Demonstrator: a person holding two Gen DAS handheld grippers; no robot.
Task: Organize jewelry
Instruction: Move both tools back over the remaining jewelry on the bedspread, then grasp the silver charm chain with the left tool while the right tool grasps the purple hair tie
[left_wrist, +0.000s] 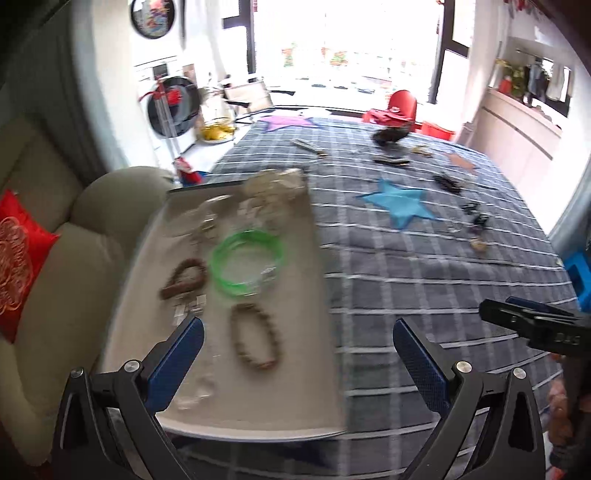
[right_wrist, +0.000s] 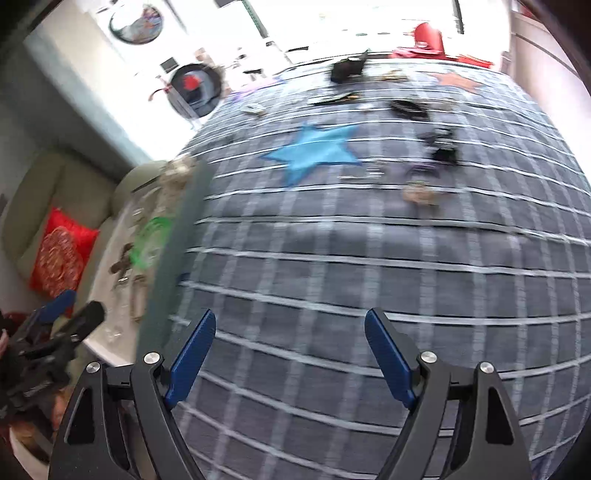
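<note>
A white tray (left_wrist: 317, 332) lies on the left part of a checked grey cloth. On it are green bangles (left_wrist: 246, 264), a dark brown bead bracelet (left_wrist: 183, 277), a tan bead bracelet (left_wrist: 255, 341) and some clear and silvery pieces (left_wrist: 271, 194) at its far end. My left gripper (left_wrist: 297, 339) hovers open over the tray's near end, nothing between its fingers. My right gripper (right_wrist: 290, 332) is open above bare cloth, right of the tray (right_wrist: 107, 325), and holds nothing. More loose jewelry (right_wrist: 419, 194) and dark pieces (right_wrist: 441, 146) lie far right on the cloth.
A blue star patch (right_wrist: 314, 151) marks the cloth's middle, with an orange star (right_wrist: 456, 81) farther back. A beige sofa (left_wrist: 55, 295) with a red cushion (left_wrist: 16, 258) stands left of the tray. The right gripper's black tip (left_wrist: 532, 321) shows at the left view's right edge.
</note>
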